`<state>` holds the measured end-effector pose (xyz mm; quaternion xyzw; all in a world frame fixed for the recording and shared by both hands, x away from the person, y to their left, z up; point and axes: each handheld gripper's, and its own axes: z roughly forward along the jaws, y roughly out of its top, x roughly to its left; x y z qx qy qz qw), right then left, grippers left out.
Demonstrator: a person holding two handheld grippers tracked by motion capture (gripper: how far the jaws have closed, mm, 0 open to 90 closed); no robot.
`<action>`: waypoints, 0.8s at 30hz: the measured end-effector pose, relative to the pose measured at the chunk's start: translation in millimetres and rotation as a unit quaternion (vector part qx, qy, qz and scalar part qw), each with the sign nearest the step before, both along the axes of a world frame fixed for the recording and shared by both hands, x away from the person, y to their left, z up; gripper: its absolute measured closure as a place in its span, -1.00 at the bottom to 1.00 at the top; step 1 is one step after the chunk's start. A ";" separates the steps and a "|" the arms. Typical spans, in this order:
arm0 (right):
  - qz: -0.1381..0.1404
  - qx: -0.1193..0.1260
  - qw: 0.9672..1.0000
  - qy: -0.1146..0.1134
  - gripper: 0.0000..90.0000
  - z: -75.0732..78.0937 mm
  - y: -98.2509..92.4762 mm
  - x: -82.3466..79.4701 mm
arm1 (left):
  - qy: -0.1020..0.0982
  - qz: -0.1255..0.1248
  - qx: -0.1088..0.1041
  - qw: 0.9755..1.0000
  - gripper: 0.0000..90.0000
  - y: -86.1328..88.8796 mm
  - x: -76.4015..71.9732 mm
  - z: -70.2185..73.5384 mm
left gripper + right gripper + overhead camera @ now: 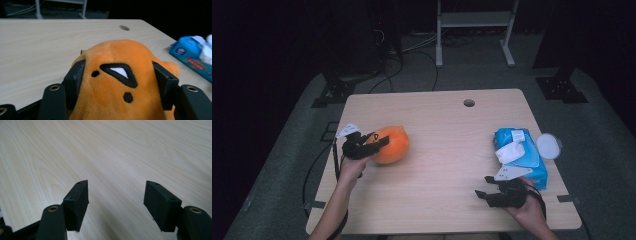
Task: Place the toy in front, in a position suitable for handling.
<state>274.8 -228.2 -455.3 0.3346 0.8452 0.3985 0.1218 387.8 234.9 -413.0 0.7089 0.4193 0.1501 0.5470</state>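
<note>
Your left gripper (377, 142) has clamped onto the orange plush toy (393, 145) at the table's (437, 150) left side; your right gripper (484, 195) rests with jaws apart, holding nothing. The grasp looks done, so next lift the toy straight up, keeping the squeeze firm.

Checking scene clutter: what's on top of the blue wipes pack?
A white tissue sticks out of the top of the blue plastic wipes pack. A round white lid lies beside it, not on it. The pack's underside is hidden.
</note>
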 end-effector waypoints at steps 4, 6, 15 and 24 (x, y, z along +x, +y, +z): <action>-0.005 0.002 1.000 0.002 -0.22 -0.1 -2.1 2.3 | -0.019 -0.030 -0.006 0.999 -0.16 -19.3 -5.8 12.0; -0.010 0.003 1.000 0.002 -0.22 0.1 -5.0 3.0 | -0.035 -0.064 -0.007 0.997 -0.16 -40.6 -14.6 22.0; -0.030 0.009 0.999 -0.004 -0.22 2.9 -18.8 6.0 | -0.055 -0.152 0.016 0.987 -0.16 -101.5 -48.1 24.4; -0.056 0.031 0.998 -0.021 -0.20 12.9 -38.4 3.6 | -0.031 -0.194 0.029 0.980 -0.17 -131.5 -65.2 -8.1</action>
